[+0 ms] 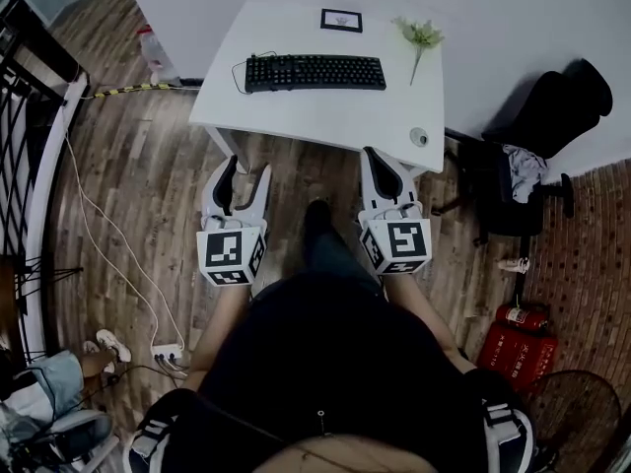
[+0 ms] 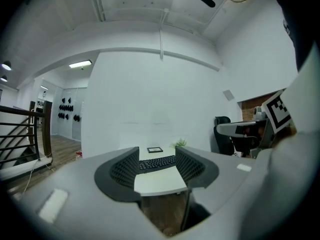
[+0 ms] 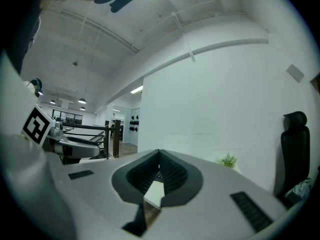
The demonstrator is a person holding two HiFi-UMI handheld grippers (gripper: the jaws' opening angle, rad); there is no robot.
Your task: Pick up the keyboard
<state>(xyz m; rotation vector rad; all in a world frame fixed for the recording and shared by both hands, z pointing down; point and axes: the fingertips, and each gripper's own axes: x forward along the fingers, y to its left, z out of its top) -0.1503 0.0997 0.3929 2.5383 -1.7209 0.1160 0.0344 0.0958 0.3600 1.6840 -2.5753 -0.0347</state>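
Two claws are held side by side above the wooden floor (image 1: 138, 185), just short of the near edge of the white table (image 1: 315, 121). The left claw (image 1: 246, 170) has its jaws spread wide, with nothing between them. The right claw (image 1: 380, 161) has its jaws pressed together and holds nothing. The black keyboard (image 1: 315, 72) lies flat near the middle of the table, untouched. Behind it lies a small dark picture frame (image 1: 341, 20), and to its right a green plant sprig (image 1: 419, 35). The table stands against a white wall (image 1: 493, 8). A black office chair (image 1: 513, 166) is at the right, and a dark railing (image 1: 20, 77) is at the left.
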